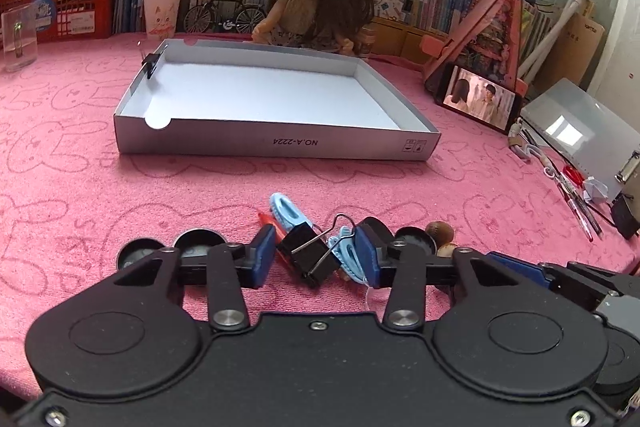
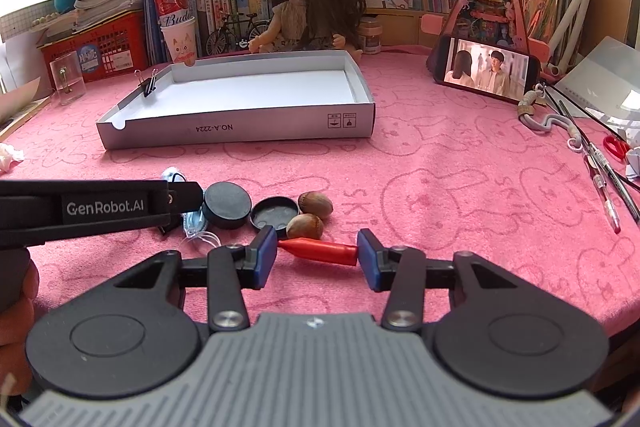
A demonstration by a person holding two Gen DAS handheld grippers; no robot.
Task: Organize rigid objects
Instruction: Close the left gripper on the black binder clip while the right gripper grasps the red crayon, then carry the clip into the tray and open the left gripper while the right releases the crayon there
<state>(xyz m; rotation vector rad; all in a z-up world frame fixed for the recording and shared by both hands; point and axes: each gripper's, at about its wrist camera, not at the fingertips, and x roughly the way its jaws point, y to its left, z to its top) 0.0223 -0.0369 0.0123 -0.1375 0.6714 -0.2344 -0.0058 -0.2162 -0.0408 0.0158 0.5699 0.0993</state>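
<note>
A shallow grey cardboard box lid (image 2: 240,131), white inside and printed "NO.A-2224" on its near wall, is laid on the pink surface (image 2: 440,195). Nothing is seen on its floor; a single black binder clip (image 2: 149,85) is clamped upright on its left wall.

In front of the lid, a small group of loose things is gathered. A second black binder clip (image 1: 309,254), with silver wire handles, is seen between the jaws of the left gripper (image 1: 316,255), together with a light blue plastic clip (image 1: 286,209) that lies under and beside it. These jaws are partly spread; whether the pads press on the clip cannot be told.

A red conical cap (image 2: 320,250) is lying on its side in front of the lid, between the jaws of the right gripper (image 2: 318,253). Its wide end is touching the right pad and its tip is at the left pad, so it is read as pinched lengthwise.

Just behind the cap, toward the lid, two brown nuts (image 2: 310,215) are placed beside a round black lid (image 2: 274,214) and a round black container (image 2: 227,205).
</note>
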